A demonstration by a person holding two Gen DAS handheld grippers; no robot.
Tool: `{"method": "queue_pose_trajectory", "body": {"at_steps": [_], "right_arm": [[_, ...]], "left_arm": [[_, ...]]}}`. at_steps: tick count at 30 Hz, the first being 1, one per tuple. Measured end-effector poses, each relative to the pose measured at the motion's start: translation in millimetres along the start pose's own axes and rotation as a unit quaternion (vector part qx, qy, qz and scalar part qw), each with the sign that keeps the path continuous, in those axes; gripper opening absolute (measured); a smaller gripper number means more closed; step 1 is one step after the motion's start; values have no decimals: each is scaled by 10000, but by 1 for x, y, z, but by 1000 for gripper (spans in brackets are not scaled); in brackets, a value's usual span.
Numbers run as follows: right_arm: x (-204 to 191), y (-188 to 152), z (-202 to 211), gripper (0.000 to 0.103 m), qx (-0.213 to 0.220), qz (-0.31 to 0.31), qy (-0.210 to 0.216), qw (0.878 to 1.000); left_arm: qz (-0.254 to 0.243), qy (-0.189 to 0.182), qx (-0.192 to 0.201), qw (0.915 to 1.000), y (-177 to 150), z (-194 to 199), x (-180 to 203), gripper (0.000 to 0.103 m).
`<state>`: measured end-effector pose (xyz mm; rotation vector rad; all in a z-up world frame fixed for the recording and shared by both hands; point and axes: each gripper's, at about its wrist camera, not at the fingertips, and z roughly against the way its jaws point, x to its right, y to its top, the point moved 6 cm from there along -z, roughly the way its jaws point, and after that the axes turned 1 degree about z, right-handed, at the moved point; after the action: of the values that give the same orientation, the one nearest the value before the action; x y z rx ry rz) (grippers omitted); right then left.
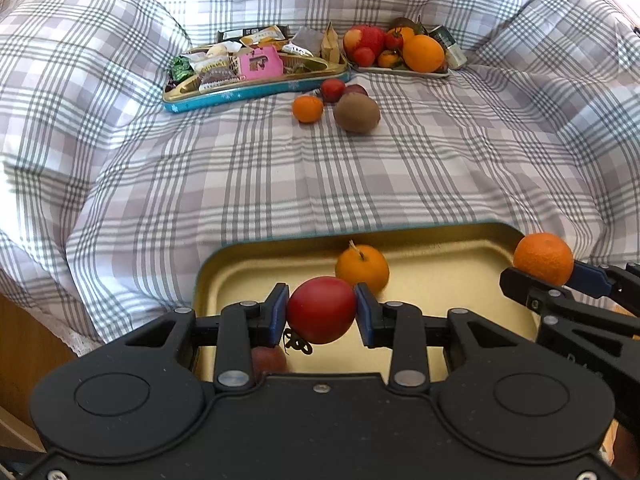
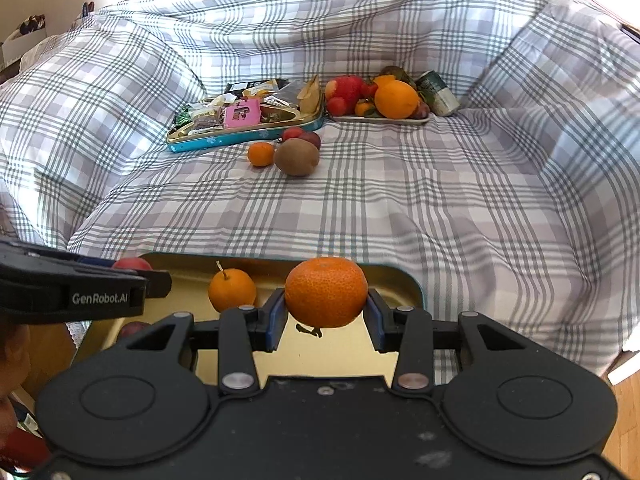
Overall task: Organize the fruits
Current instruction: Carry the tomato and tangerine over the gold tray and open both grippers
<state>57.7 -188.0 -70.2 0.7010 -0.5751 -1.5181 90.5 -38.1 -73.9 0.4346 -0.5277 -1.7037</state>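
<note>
Two tools hang over a gold-lined tin tray (image 1: 440,276) at the near edge of a bed covered in a grey plaid quilt (image 1: 360,176). The left tool (image 1: 322,314) is pinching a red tomato (image 1: 321,309) between its blue pads, the fruit's dried calyx curling out below it, above the left half of the tray. The right tool (image 2: 326,304) is pinching a mandarin (image 2: 326,291) and hangs over the tray's right end; in the left wrist view this mandarin (image 1: 543,258) sits at the tray's far right corner. On the tray floor lies a small orange with a stem (image 1: 362,266), just behind the tomato, and a reddish fruit (image 2: 132,329) shows partly under the left tool, too hidden to name. Farther back on the quilt, well apart from the tray, four loose fruits cluster together: a small mandarin (image 1: 307,109), a brown kiwi (image 1: 357,112) beside it, and behind them a red tomato (image 1: 333,89) and a dark plum (image 1: 356,90). Behind these stands a teal tin (image 1: 256,92) heaped with wrapped snacks, including a pink packet (image 1: 259,63). To its right, a pale plate (image 1: 400,71) carries piled fruit, with a large orange (image 1: 423,53) in front and a red apple (image 1: 366,39) at the left. A green can (image 1: 450,46) lies on its side at the plate's right end.
</note>
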Motion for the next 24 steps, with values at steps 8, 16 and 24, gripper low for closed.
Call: {"method": "queue_pose_trajectory", "body": {"at_steps": [8, 16, 24], "right_arm": [[2, -9, 7, 43, -3, -46, -6, 10000], [-2, -13, 5, 43, -108, 1, 20, 9999], [-2, -15, 1, 43, -211, 22, 28, 9998]], "left_arm": [[32, -62, -95, 9999, -19, 1, 7, 44], [29, -176, -227, 9996, -32, -3, 14, 44], [34, -221, -320, 9992, -38, -5, 16, 44]]}}
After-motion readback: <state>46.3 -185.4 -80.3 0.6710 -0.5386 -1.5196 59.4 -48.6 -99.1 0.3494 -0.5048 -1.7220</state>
